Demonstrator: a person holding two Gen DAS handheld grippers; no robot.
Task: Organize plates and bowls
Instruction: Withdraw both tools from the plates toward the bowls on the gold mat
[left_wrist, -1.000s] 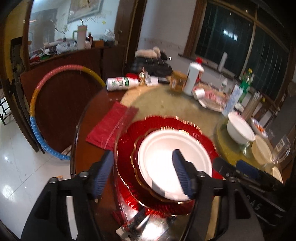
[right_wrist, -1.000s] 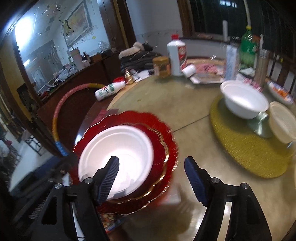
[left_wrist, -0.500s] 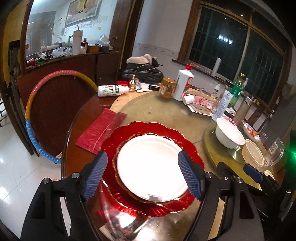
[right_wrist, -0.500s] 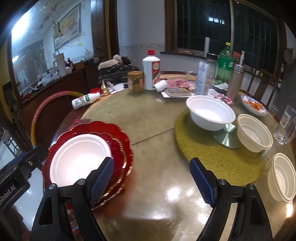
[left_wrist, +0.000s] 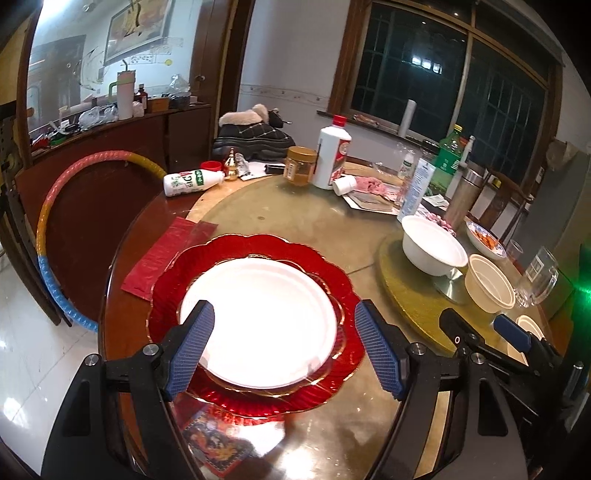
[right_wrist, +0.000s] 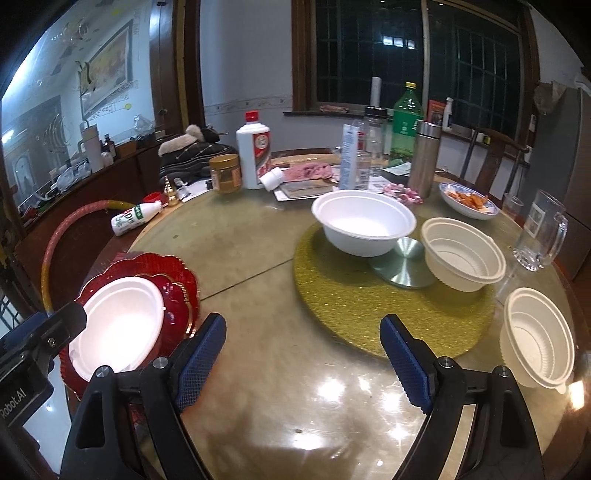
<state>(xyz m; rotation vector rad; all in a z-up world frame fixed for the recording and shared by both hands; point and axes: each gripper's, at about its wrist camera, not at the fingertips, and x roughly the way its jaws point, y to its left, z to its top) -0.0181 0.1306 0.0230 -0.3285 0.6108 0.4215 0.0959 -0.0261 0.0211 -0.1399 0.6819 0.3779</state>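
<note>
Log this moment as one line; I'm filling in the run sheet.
left gripper: open, empty, over white plate | white plate: stacked on red plates | right gripper: open, empty | bowls: unstacked

Only one clear bit of lettering here: "Robot.AI" in white on the black body of the left gripper (right_wrist: 22, 373), at the left edge of the right wrist view. The white bottle (right_wrist: 135, 218) lying on its side carries green print, too blurred to read.
</note>
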